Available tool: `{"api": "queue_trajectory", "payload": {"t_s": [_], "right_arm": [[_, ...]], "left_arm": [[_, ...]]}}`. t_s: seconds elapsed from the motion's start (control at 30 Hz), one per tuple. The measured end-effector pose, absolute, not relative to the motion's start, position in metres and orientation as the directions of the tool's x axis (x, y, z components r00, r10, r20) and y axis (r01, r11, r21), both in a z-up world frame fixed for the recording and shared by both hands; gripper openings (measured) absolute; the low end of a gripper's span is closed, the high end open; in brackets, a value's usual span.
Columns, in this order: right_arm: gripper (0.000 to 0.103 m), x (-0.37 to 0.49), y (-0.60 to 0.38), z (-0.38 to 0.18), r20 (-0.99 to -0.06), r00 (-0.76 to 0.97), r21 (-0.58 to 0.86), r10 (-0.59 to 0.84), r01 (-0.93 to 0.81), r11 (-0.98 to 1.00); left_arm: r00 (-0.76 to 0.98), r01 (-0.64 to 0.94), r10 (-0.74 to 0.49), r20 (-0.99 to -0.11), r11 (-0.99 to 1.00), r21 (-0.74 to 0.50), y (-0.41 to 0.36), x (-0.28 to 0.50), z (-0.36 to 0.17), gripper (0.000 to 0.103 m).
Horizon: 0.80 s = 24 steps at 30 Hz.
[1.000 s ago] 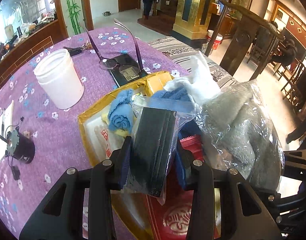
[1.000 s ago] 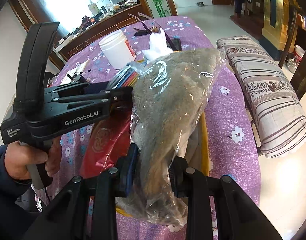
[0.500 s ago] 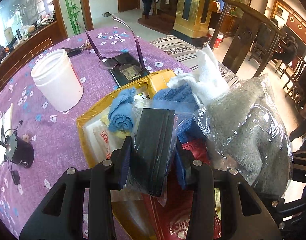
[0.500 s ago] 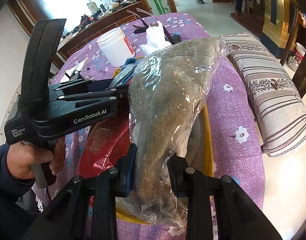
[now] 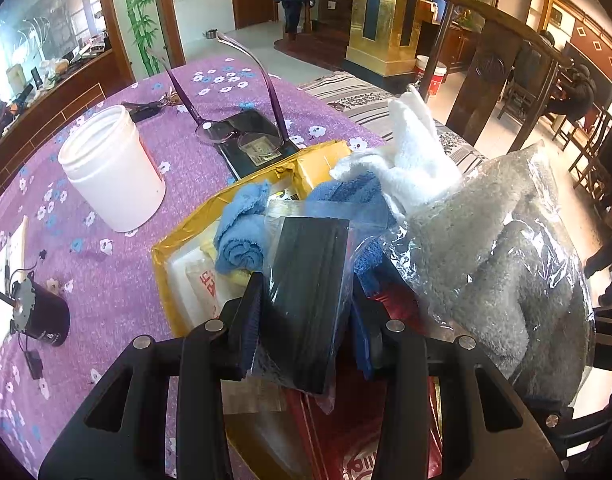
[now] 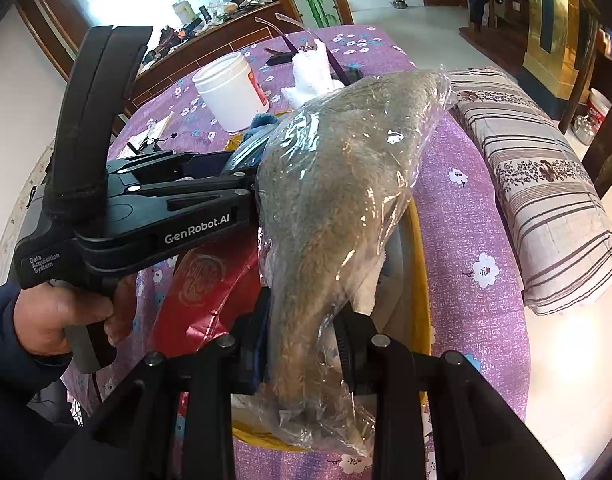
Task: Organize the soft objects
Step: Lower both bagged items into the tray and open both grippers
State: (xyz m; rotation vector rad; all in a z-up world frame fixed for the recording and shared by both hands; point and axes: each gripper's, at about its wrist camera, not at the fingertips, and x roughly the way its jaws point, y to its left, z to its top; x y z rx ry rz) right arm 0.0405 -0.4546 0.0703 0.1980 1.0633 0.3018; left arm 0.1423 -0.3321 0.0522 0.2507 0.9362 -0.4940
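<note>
On the side of my left gripper [image 6: 242,184], seen from my right wrist, white letters read "GenRobot.AI", and nearer the grip a smaller block reads "Data Acquisition System". The red packet [image 6: 210,284] lying in the yellow box [image 6: 419,280] carries a round embossed seal, but I cannot read its characters from either wrist. From my left wrist, a white wrapper [image 5: 198,284] in the same box shows red printed characters, too cut off and small to make out. The white plastic jar [image 6: 230,90] on the desk has a red label at its side; its print is too small to read.
</note>
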Motion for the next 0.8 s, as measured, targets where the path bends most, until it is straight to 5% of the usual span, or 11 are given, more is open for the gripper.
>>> {"api": "queue_trajectory", "payload": {"t_s": [0.5,0.8], "right_arm": [[0.031,0.04,-0.447,0.078,-0.841,0.456,0.257,0.292,-0.139,0.956],[0.063,0.027,-0.448,0.098,-0.822,0.51,0.231,0.253,-0.107,0.967]], "left_arm": [[0.5,0.511,-0.3,-0.813,0.86,-0.003,-0.331,0.144,0.052,0.039],[0.507,0.507,-0.302,-0.807,0.862,-0.004,-0.327,0.141,0.057,0.039]]}}
